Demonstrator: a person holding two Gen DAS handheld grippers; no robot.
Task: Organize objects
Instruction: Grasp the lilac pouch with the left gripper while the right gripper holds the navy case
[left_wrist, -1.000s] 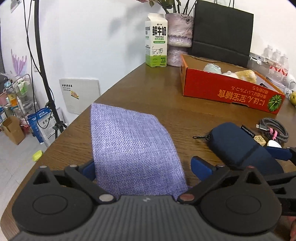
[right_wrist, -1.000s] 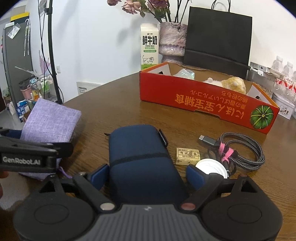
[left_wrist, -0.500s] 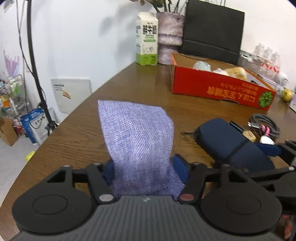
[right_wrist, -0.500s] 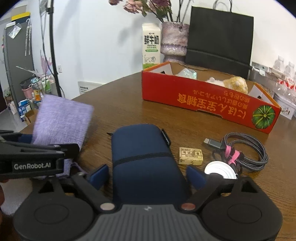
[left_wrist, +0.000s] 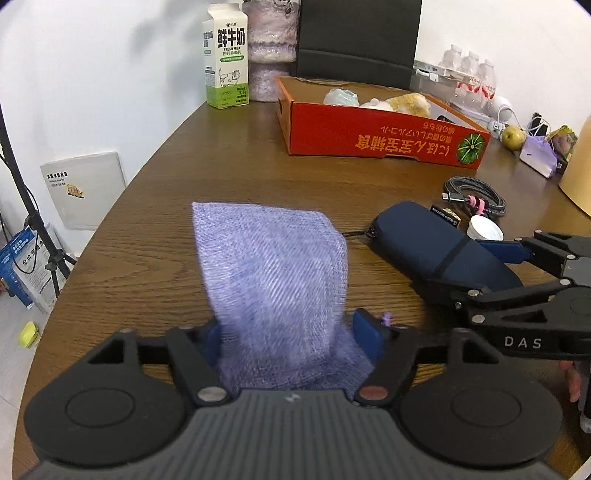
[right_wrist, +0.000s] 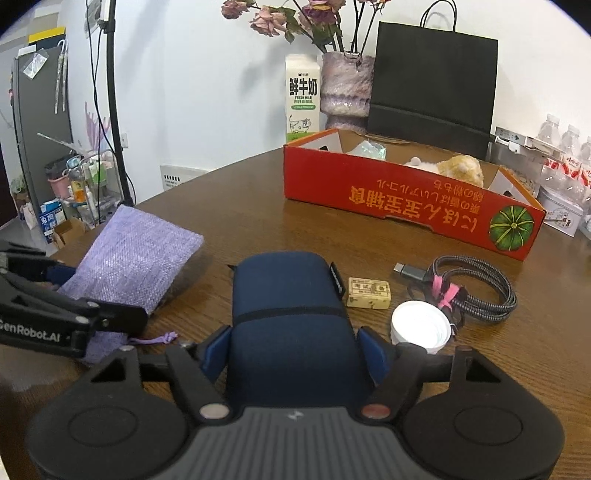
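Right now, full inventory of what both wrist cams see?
pouch: 1, lilac fabric, pinched in left gripper, front-left
case: 1, navy, zippered, table centre, between right fingers
red box: 1, open, holds plush items, back
cable: 1, grey braided, pink tie, right of case
white cap: 1, beside cable
eraser-like block: 1, tan, right of case
milk carton: 1, white-green, back
vase: 1, purple, flowers
paper bag: 1, black
table: 1, brown wood
left gripper: 1, black, blue fingers
right gripper: 1, black, blue fingers

Coarse-woven cloth pouch (left_wrist: 271, 280); matt fabric case (right_wrist: 291, 317); glossy wood table (left_wrist: 229, 162).
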